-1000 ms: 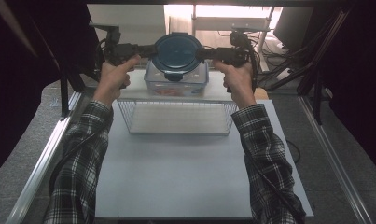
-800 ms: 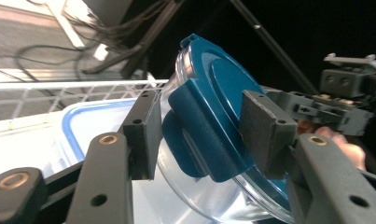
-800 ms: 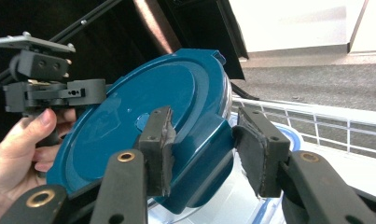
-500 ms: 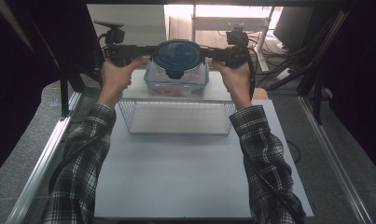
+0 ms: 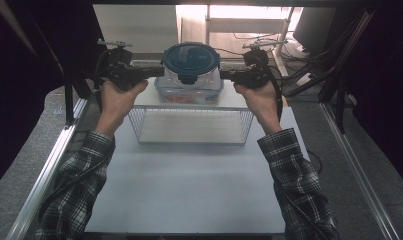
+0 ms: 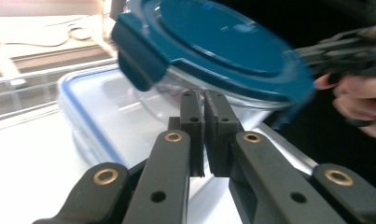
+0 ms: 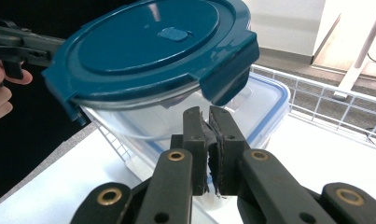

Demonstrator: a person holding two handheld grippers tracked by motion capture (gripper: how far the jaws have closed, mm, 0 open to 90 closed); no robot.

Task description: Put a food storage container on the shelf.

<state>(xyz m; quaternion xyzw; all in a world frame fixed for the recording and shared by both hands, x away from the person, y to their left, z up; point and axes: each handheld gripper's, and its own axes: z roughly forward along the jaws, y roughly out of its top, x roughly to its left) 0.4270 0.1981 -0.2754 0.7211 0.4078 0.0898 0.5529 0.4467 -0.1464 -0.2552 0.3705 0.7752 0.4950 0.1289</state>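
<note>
Round container (image 5: 191, 67), blue lid (image 7: 148, 42): unlabelled, no readable writing.

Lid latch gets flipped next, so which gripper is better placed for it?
Probably right: the right gripper, jaws just closing on nothing, sits directly under a latch; the left gripper lies beside its nearest latch.

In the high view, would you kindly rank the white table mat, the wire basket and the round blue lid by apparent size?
1. white table mat
2. wire basket
3. round blue lid, farthest from the camera, so it looks smaller than it is.
</note>
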